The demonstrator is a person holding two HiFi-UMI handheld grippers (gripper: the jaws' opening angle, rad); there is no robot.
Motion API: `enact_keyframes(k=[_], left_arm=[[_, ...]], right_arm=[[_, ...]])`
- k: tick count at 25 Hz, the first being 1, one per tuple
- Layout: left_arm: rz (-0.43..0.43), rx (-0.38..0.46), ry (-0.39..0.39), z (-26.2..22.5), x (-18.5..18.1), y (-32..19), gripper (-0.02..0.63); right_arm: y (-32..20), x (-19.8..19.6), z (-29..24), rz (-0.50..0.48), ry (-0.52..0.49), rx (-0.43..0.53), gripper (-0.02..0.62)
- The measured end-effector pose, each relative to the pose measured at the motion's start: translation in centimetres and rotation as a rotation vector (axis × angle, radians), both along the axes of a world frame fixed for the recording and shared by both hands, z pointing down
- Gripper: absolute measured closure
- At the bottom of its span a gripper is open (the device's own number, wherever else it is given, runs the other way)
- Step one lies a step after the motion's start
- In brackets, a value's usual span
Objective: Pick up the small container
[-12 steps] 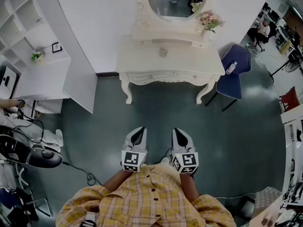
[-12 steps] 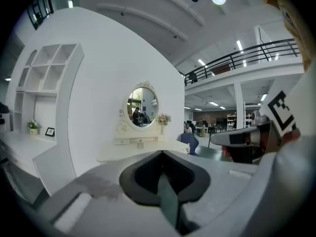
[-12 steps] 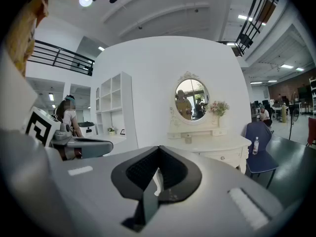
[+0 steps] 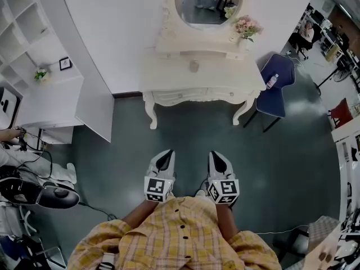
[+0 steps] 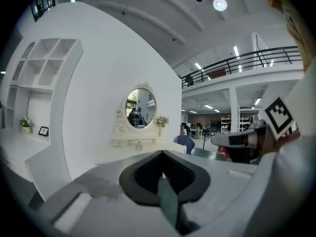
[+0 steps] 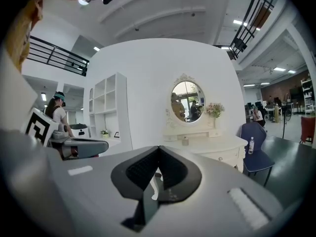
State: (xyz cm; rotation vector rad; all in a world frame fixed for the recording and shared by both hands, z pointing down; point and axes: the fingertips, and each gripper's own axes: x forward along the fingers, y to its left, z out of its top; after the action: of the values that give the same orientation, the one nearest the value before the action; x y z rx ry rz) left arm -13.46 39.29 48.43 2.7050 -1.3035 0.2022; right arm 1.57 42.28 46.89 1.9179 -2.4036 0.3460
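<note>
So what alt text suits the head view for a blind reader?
From above, a person in a yellow plaid shirt holds the left gripper and right gripper, both shut and empty, facing a white dressing table with a small container on it.

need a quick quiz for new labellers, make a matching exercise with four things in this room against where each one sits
Things:
1. small container
2. water bottle
3. flowers
4. picture frame

Places:
A. on the blue chair
B. on the white side shelf at the left
C. middle of the dressing table top
D. beside the mirror, at its right

Pairs: 1-C, 2-A, 3-D, 4-B
</note>
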Motion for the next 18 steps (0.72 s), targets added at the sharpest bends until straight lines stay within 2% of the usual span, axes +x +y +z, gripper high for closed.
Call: enact_keyframes(k=[11, 18], left_arm=[[0.04, -0.012, 0.007, 1.2, -2.3, -0.9, 0.606], [0.036, -0.018, 0.013, 1.7, -0.9, -3.3, 0.606]], right_arm=[[-0.3, -3.0, -0.4, 0.036, 0.06, 0.005, 0.594], [-3.2, -2.2, 1.2, 0.02, 0.027, -0.016, 0.594]])
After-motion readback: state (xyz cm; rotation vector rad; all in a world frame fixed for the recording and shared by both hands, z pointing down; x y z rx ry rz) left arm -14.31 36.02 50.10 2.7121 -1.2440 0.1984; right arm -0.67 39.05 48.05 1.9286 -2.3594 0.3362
